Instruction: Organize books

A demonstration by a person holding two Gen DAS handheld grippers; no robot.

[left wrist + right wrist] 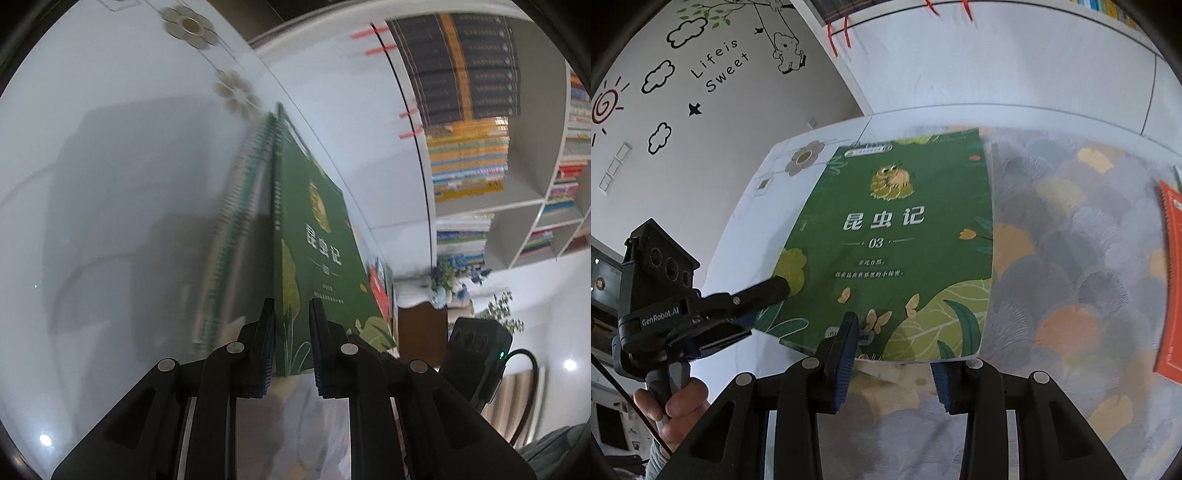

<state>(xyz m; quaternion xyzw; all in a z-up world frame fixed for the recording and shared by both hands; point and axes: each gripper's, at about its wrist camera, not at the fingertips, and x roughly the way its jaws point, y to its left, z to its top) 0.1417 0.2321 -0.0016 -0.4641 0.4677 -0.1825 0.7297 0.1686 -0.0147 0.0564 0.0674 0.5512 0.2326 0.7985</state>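
A green book (pixel 897 243) with white Chinese title and "03" is held above the table. My left gripper (pixel 291 332) is shut on its left edge; in the left wrist view the book (pixel 314 236) runs away from the fingers, edge-on. The left gripper also shows in the right wrist view (pixel 783 286), clamping the book's left edge. My right gripper (pixel 892 350) is open, with its jaws either side of the book's near edge; the right finger lies under the book.
A patterned tablecloth (pixel 1071 258) covers the table. An orange book (pixel 1172 288) lies at the right. A glossy white tabletop with flower prints (pixel 110 184) mirrors the book. Shelves of books (pixel 469 110) stand behind. A white wall with decals (pixel 683 92) is at the left.
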